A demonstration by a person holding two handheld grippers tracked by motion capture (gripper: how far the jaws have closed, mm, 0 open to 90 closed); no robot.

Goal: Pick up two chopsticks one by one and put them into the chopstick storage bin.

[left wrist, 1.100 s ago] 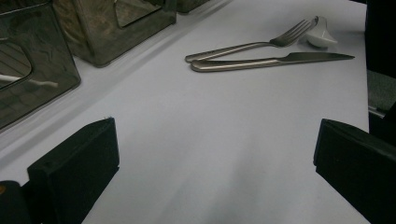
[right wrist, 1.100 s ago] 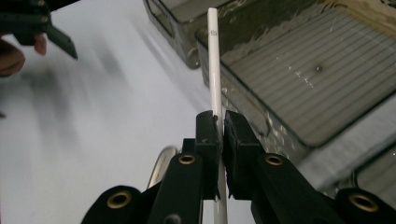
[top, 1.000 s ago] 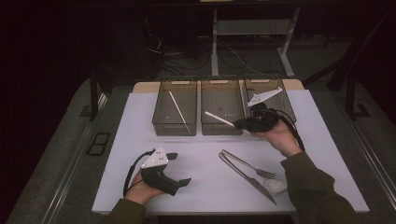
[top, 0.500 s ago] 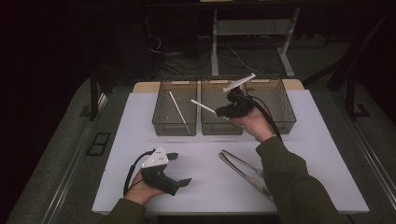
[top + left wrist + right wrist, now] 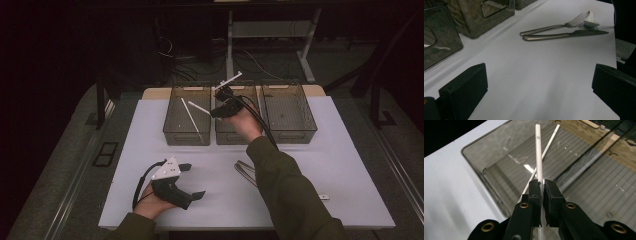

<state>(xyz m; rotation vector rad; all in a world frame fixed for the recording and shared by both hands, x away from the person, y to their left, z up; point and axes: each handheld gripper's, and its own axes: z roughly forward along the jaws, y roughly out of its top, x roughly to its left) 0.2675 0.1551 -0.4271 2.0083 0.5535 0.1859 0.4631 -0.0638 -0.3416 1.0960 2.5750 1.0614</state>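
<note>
The white chopstick is clamped between the black jaws of the right tool, which are clenched on its lower part so that most of its length sticks out past them. The right gripper view shows this grip closely: the stick runs straight up from the pads, and a small grey mark is printed near its far end. From the high view, the same chopstick is a thin white line jutting left from the right tool, held in the air above the divide between the left bin and the middle bin.

A second white chopstick lies on the ribbed floor of the left bin, crossing under the held one in the right gripper view; the high view shows it lying slantwise along the bin. That view alone takes in the right bin in the row of three smoky transparent bins on the white counter.

The left tool rests in the hand near the counter's front edge, jaws spread wide with nothing between them. Its own view looks across the bare counter to a fork and a knife lying side by side, with a small white dish just beyond the fork's tines.
</note>
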